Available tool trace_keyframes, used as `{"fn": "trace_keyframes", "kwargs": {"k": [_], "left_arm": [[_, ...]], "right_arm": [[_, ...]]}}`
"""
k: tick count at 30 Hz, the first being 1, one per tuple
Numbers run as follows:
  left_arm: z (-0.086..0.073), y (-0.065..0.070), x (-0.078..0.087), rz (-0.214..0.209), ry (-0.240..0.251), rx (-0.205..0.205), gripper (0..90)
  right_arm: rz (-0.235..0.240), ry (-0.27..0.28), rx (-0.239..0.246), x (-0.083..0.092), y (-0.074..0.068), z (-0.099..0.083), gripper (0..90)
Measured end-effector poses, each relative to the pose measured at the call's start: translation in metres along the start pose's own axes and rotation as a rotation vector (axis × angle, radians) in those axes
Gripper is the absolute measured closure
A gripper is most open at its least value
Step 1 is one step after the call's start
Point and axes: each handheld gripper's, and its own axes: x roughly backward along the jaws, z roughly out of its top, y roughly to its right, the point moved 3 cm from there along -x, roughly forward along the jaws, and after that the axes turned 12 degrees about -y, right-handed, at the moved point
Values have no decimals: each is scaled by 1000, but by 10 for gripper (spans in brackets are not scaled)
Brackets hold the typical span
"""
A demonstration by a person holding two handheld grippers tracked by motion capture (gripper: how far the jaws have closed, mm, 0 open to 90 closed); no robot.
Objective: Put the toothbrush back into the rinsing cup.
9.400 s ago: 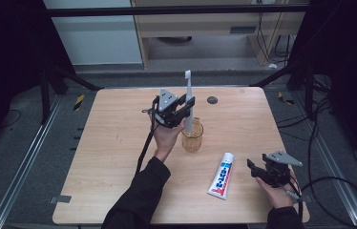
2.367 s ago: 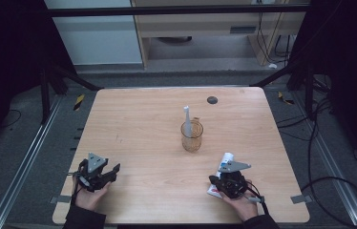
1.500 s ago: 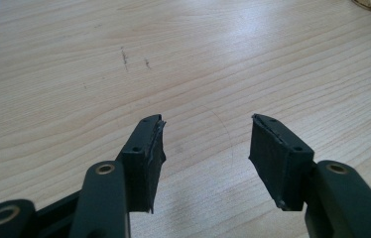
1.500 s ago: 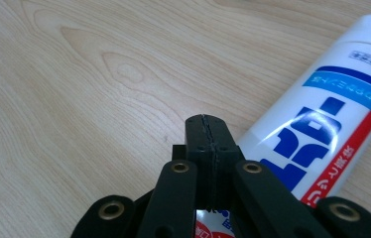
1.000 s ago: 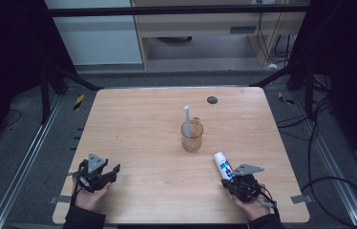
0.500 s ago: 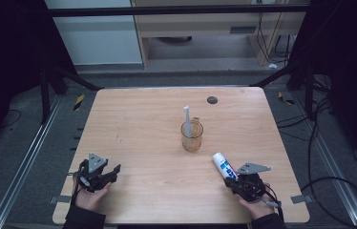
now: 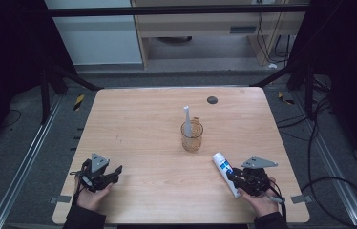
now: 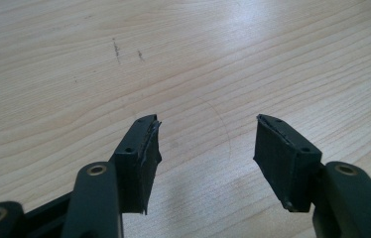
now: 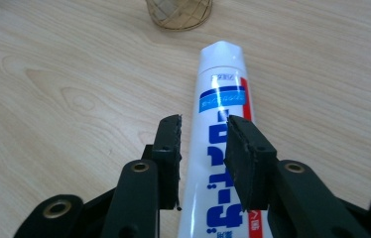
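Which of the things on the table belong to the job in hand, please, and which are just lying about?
Job in hand:
toothpaste tube, between the right gripper's fingers
glass cup
toothbrush, standing in the cup

Lying about:
dark round disc at the far edge

One toothpaste tube, one glass cup and one toothbrush are counted on the one wooden table. Two grippers are counted, the left gripper and the right gripper.

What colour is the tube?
White, with blue and red print, the tube shows best in the right gripper view.
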Motion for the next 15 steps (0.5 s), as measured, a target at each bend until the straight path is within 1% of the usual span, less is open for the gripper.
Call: {"fn": "trace_keyframes", "kwargs": {"k": [2,7,9,12,15], "left_arm": [[0,0,0,1,-3,-1,419],[0,0,-1,1,-6,-2,417],[0,0,-1,3,-9,-3,416],[0,0,-1,4,-12,-4,414],[0,0,-1,4,-14,-4,413]], "right_arm": [[-15,3,-2,0,2,3,617],[-33,2,-16,-2,6,9,578],[-52,1,-12,-2,8,13,554],[-50,-1,-12,-3,8,16,539],[-48,-18,-7,-6,8,21,520]]}}
